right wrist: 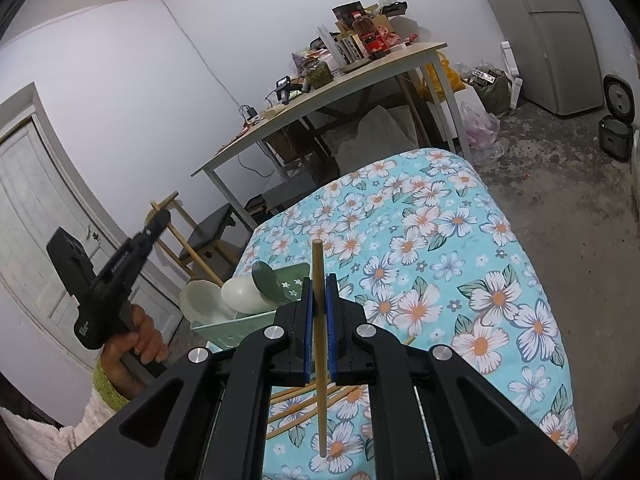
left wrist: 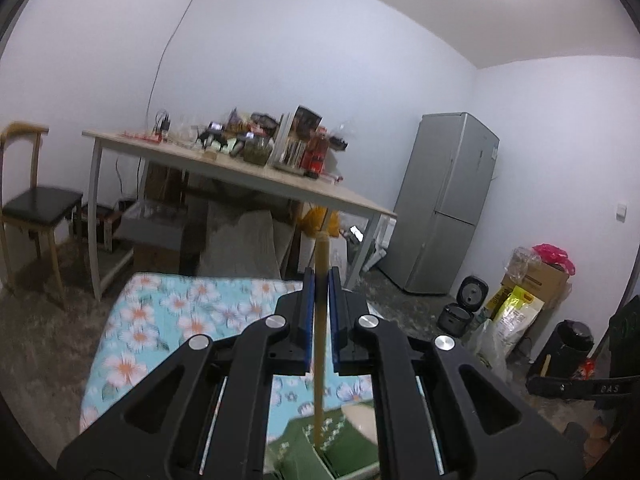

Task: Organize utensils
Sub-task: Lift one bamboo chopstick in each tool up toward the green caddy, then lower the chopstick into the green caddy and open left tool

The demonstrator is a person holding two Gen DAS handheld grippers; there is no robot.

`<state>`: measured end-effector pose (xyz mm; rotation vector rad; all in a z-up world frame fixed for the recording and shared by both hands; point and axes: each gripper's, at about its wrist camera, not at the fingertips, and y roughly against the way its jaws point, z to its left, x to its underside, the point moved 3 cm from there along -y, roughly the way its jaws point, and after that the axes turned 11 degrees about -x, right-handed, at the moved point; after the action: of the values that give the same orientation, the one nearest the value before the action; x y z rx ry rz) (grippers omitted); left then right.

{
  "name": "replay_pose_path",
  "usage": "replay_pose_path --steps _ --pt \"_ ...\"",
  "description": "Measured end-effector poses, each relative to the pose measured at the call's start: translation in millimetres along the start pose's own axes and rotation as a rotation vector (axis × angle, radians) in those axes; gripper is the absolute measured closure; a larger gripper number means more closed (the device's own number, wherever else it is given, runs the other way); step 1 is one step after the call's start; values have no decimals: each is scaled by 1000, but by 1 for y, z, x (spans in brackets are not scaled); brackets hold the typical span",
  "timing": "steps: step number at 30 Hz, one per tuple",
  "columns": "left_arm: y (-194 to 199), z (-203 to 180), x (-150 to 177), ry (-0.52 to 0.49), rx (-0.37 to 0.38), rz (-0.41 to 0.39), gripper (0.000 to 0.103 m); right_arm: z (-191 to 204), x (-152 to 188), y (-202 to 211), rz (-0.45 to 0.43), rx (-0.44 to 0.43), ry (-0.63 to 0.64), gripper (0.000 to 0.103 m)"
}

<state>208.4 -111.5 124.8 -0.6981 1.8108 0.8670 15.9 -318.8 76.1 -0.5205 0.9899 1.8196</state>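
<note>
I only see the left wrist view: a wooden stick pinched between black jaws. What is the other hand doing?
Observer: The right gripper is shut on a chopstick of its own.
Operator: Any more sticks around?
Observer: Several loose chopsticks lie on the floral cloth beneath it.
Operator: What's in the green holder below me?
Observer: A dark green spoon and a pale spoon lean in it.

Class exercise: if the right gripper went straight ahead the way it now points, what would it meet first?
Probably the flowered cloth: the right gripper, shut on a chopstick, points across it. Depth is unclear; it might pass just above the cloth towards the wooden table beyond.
</note>
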Motion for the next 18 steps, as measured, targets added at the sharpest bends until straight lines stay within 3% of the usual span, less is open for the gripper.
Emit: replay_pose_path --steps 2,11,18 --pt "3 6 3 15 -7 11 79 2 0 0 -1 -5 9 97" --pt "35 19 9 7 -23 15 58 49 -23 4 -40 -46 156 97" --pt "62 35 26 -28 -55 86 43 115 -60 7 -97 -166 331 97"
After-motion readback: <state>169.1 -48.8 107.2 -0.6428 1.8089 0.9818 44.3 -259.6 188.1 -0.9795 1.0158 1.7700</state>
